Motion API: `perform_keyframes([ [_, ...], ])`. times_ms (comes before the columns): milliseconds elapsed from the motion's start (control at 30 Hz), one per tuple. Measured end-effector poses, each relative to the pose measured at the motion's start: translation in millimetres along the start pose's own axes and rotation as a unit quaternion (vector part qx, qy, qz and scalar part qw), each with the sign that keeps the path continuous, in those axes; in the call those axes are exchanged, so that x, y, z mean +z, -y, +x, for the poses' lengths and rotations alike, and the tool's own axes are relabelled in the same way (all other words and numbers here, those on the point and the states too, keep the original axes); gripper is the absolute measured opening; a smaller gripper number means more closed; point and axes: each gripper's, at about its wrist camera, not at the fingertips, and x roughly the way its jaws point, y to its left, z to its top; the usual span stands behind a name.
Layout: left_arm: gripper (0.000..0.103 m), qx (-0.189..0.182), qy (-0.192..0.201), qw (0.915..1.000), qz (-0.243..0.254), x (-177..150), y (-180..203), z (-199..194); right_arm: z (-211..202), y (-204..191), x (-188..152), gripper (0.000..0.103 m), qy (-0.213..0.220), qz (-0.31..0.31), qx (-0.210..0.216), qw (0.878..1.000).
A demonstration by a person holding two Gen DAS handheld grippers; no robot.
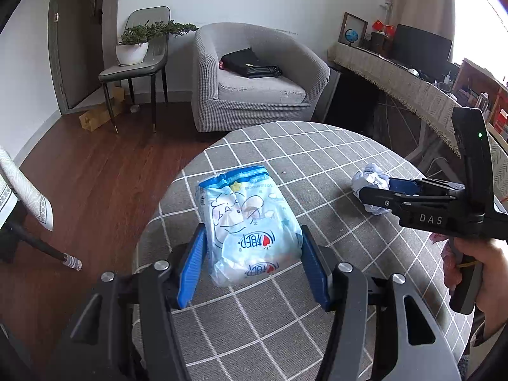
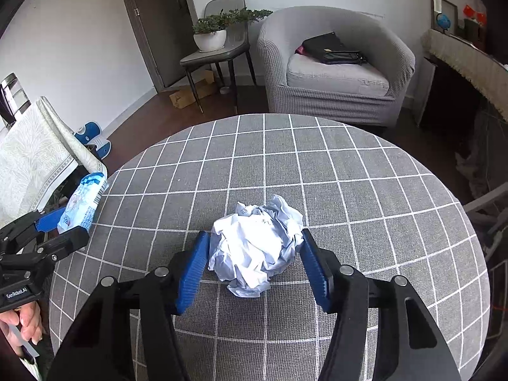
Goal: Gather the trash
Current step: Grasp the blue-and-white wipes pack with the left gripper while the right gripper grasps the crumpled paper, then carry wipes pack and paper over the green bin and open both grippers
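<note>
A light blue plastic tissue wrapper lies on the round table with a grey checked cloth. My left gripper is open, its blue pads on either side of the wrapper's near end, close to it. A crumpled ball of white paper lies on the same table. My right gripper is open around the ball, pads at its sides. The right gripper also shows in the left wrist view, at the paper ball. The wrapper and left gripper show at the left of the right wrist view.
A grey armchair with a black bag stands beyond the table. A chair holding a potted plant stands by the door. A cloth-covered desk runs along the right. A draped chair stands at the table's left.
</note>
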Motion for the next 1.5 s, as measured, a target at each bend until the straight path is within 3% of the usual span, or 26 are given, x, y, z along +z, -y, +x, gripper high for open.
perform_keyframes([
  [233, 0.060, 0.018, 0.009, 0.9997, -0.012, -19, -28, -30, -15, -21, -5, 0.057, 0.019, 0.006, 0.012, 1.000],
  [667, 0.060, 0.058, 0.012, 0.9952, -0.078, -75, -88, -91, -47, -115, -28, 0.057, 0.036, -0.049, 0.077, 0.995],
  [967, 0.060, 0.079, -0.030, 0.9922, -0.091, -114, -122, -91, -49, -173, -44, 0.057, 0.029, -0.081, 0.116, 0.990],
  [1500, 0.060, 0.101, -0.117, 0.9813, -0.115, -172, -193, -65, -22, -262, -39, 0.057, 0.012, -0.118, 0.168, 0.979],
])
